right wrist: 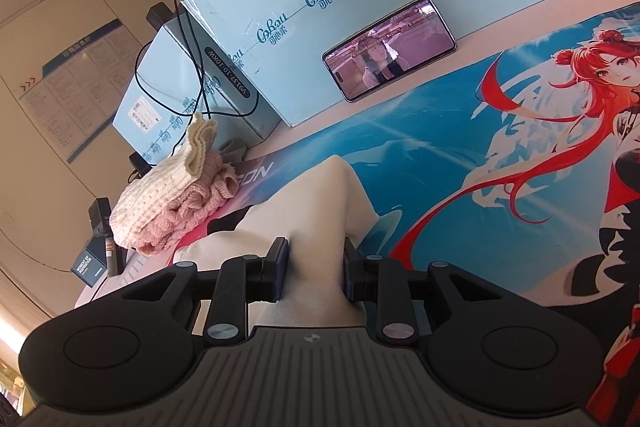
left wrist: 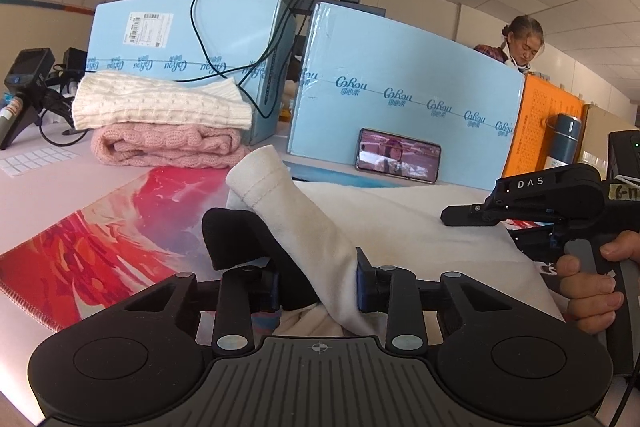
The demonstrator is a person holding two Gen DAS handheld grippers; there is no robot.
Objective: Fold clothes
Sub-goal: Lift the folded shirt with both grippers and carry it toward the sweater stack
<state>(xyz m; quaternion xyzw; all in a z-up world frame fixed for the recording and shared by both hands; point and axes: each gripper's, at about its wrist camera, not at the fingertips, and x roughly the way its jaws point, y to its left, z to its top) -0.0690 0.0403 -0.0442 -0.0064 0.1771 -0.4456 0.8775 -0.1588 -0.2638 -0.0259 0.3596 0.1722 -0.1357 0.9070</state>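
Cream garment [left wrist: 400, 223] lies on the printed mat [left wrist: 100, 239], in front of the blue boxes [left wrist: 400, 95]. Left gripper [left wrist: 318, 285] pinches a sleeve [left wrist: 288, 203] together with some black fabric [left wrist: 236, 235]. Right gripper [right wrist: 316, 269] pinches a cream fold. For a good fold, I think both hands should lift evenly, keep the cloth tight, and lay the sleeve flat across the body.

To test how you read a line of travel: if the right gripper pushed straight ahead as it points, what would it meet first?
The right gripper already pinches the cream garment; beyond that fabric, probably the blue anime mat, though depth is unclear.
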